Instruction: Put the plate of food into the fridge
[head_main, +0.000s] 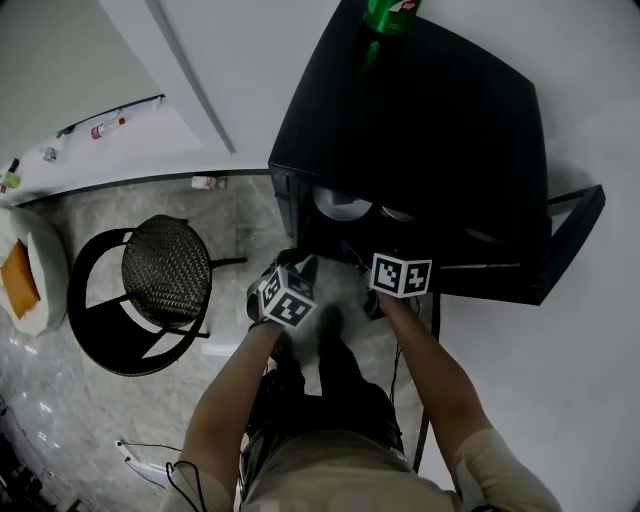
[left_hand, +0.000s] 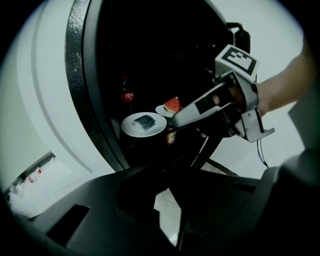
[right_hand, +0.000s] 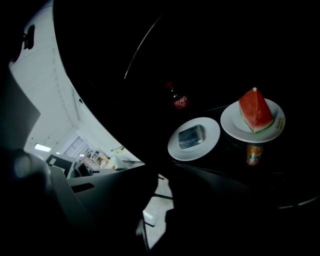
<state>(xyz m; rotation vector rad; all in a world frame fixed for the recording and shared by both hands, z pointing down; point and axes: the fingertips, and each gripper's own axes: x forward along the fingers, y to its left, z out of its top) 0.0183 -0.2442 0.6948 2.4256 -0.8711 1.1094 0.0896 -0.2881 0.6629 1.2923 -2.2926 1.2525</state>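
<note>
no print reads clearly; the red label on the dark bottle (right_hand: 176, 98) in the fridge (head_main: 430, 130) is too small.

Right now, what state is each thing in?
Fridge, door open.
Plate of dark food, on the fridge shelf.
Melon plate, on the shelf beside it.
Cola bottle, upright behind them.
Left claw, shut, empty.
Right claw, open, empty.

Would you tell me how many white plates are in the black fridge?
2. One round white plate bearing a dark slab sits to the left; the other plate, holding a red watermelon wedge, sits to its right. More may be hidden in the dark.
</note>
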